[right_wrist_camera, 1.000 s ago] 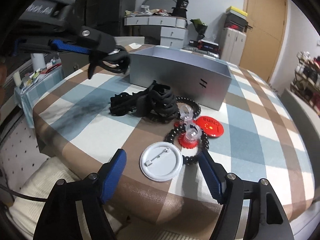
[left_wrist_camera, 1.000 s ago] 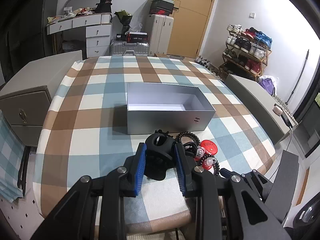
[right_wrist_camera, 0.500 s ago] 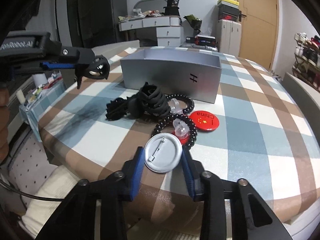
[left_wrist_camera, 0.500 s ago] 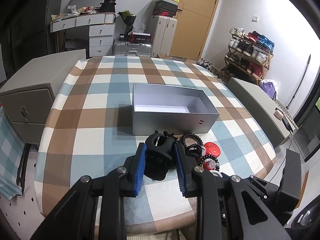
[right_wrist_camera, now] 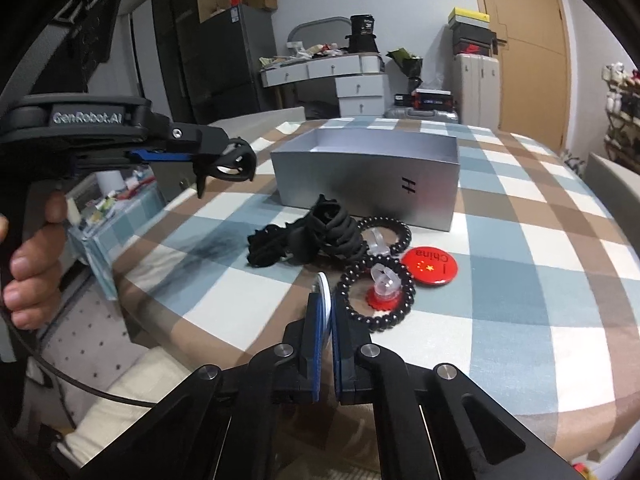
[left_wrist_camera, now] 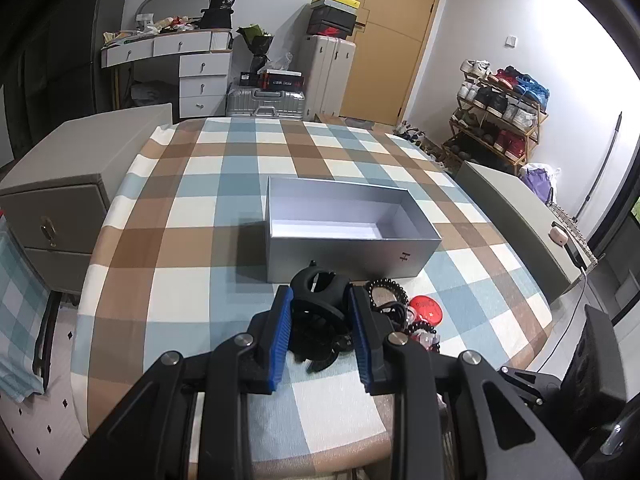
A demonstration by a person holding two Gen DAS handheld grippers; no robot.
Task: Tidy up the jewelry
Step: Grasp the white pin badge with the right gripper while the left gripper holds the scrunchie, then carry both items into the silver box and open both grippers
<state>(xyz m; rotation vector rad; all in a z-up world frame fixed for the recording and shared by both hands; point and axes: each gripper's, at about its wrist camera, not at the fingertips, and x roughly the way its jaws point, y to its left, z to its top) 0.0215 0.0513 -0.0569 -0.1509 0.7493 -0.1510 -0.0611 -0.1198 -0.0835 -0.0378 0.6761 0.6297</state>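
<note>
With the jaws having just closed, the right gripper (right_wrist_camera: 325, 312) now pinches the white pin badge (right_wrist_camera: 322, 294) on edge between its blue pads; a second ago the badge lay flat, pin side up, between wide-open jaws at the near edge of the table (right_wrist_camera: 540, 248). The badge now stands upright, only its thin rim showing. Whether it has cleared the cloth cannot be told.

Left gripper (left_wrist_camera: 319, 322): narrow, closed on a black hair claw clip (left_wrist_camera: 318, 292), unchanged through the second. The right wrist view shows the clip held in the air, left of the box and well above the table.

Silver box (left_wrist_camera: 344, 252): open, looks empty, at mid-table beyond the pile.

On the cloth, near side of the box:
- black hair ties and clips in a heap (right_wrist_camera: 312, 232)
- two black bead bracelets, one (right_wrist_camera: 378, 296) around a clear ring on a red base (right_wrist_camera: 384, 286), one (right_wrist_camera: 386, 234) nearer the box
- red round badge (right_wrist_camera: 430, 264), right of the bracelets

Judgement: both tools are loaded, nothing is in the box yet. Next call is carrying clip and badge over the rim and letting go inside. The edge-on hold on the badge looks thin; a tilt could let it slip.
</note>
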